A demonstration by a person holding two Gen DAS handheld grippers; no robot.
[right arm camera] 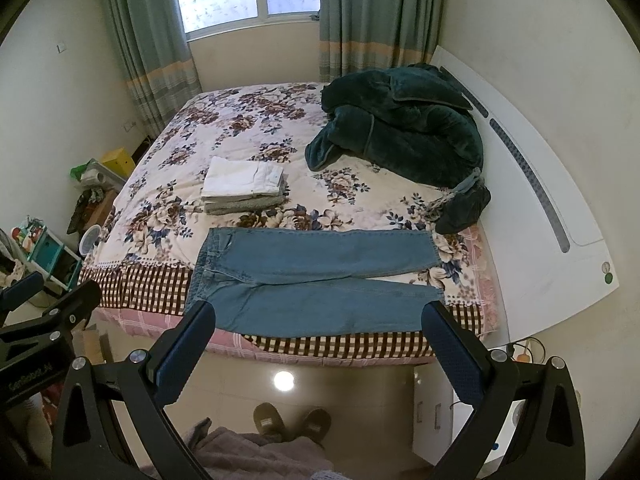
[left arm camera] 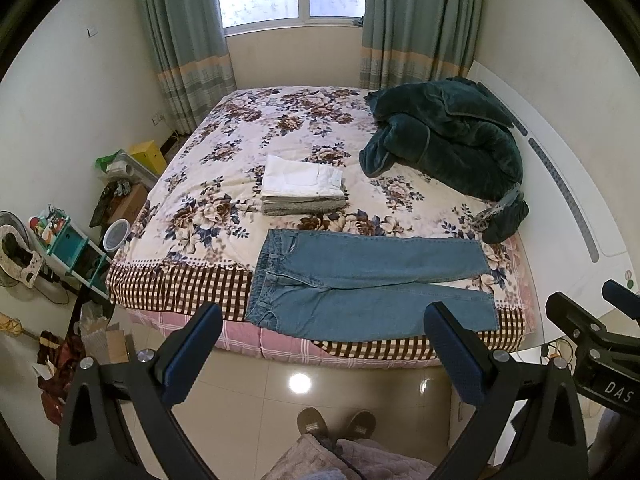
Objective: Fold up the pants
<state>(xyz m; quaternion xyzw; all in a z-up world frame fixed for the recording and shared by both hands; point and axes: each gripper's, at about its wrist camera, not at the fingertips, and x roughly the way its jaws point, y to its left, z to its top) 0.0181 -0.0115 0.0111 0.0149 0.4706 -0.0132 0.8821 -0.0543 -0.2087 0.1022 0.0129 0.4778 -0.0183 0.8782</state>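
A pair of blue jeans (left arm camera: 360, 280) lies flat along the near edge of the bed, waistband to the left, legs to the right; it also shows in the right wrist view (right arm camera: 312, 280). My left gripper (left arm camera: 324, 316) is open and empty, held above the floor short of the bed edge. My right gripper (right arm camera: 320, 316) is open and empty too, beside the left one; its body shows at the right of the left wrist view (left arm camera: 592, 328).
A stack of folded clothes (left arm camera: 304, 186) sits mid-bed on the floral cover (left arm camera: 224, 152). A dark green quilt (left arm camera: 448, 136) is heaped by the white headboard (left arm camera: 568, 184) at right. Clutter and a bin (left arm camera: 116, 234) stand left of the bed. Slippered feet (left arm camera: 336, 426) stand on the tiled floor.
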